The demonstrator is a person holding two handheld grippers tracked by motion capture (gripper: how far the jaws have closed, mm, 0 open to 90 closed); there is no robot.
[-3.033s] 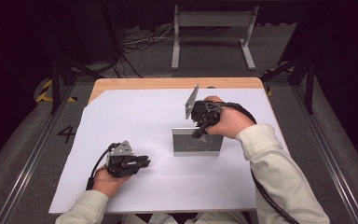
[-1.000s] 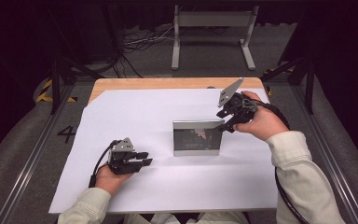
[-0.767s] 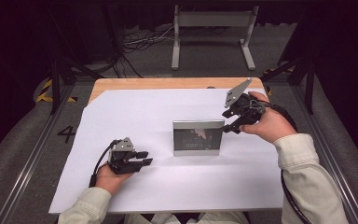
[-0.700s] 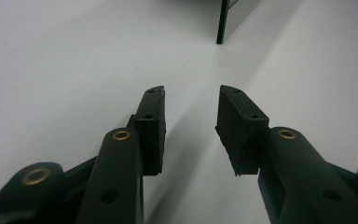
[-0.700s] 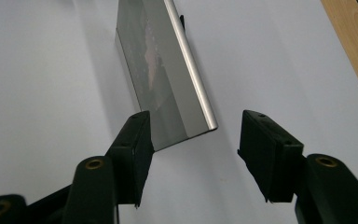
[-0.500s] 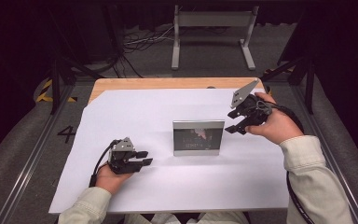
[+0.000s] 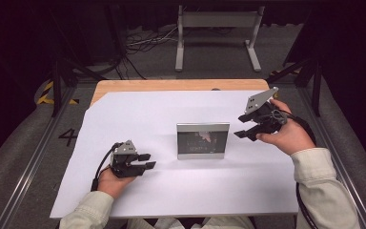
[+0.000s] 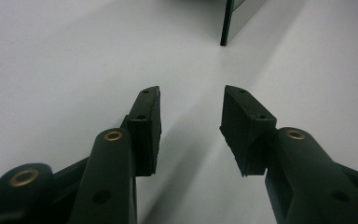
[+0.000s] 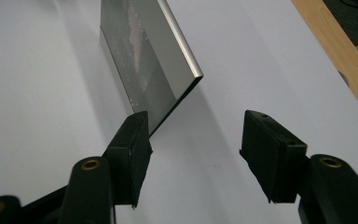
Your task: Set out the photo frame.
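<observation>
Frame [image 7: 203, 140] upright mid-sheet, free of both claws.
Right gripper [image 7: 248, 128] just right of frame, jaws wide, empty.
Left gripper [image 7: 147, 161] low at frame's left, jaws have just been opening, nothing between (now wide).
Step, likely: release done; clear hands level, avoid nudging frame, since its support is unclear.
White sheet [image 7: 138, 114] over wood table [image 7: 124, 86]; dark room, metal stand [image 7: 217, 19] and cables behind.

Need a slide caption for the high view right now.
Silver-framed rectangular mirror stands upright on the white table sheet between two open, empty grippers, left and right.
</observation>
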